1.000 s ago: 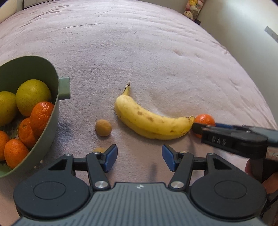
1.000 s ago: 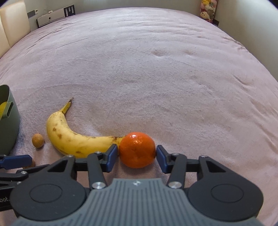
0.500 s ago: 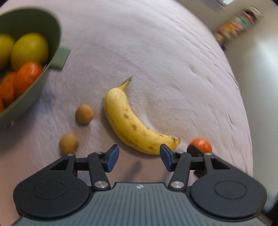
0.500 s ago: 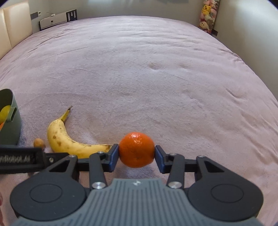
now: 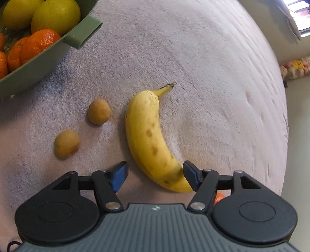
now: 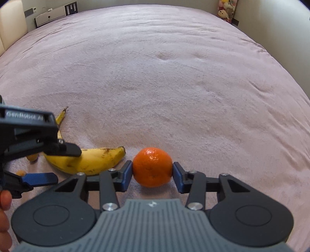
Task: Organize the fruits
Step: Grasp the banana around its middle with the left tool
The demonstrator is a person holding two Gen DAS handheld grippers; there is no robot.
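Note:
A yellow banana (image 5: 153,135) lies on the pink blanket; its blunt end sits between the blue fingertips of my open left gripper (image 5: 155,177). Two small tan round fruits (image 5: 99,113) (image 5: 66,143) lie to its left. A green bowl (image 5: 48,56) with oranges and lemons is at the upper left. My right gripper (image 6: 152,175) is shut on an orange tangerine (image 6: 152,166), held just above the blanket right of the banana (image 6: 87,160). The left gripper (image 6: 48,160) shows at the left of the right wrist view, over the banana.
The pink blanket (image 6: 174,77) stretches far ahead. Plush toys (image 6: 225,9) sit in the far right corner by a wall. A white box (image 6: 51,16) and a beige cushion (image 6: 11,23) are at the far left.
My left gripper has swung in over the banana, so its blunt end now lies between the open fingers. My right gripper closed on the tangerine and lifted it slightly.

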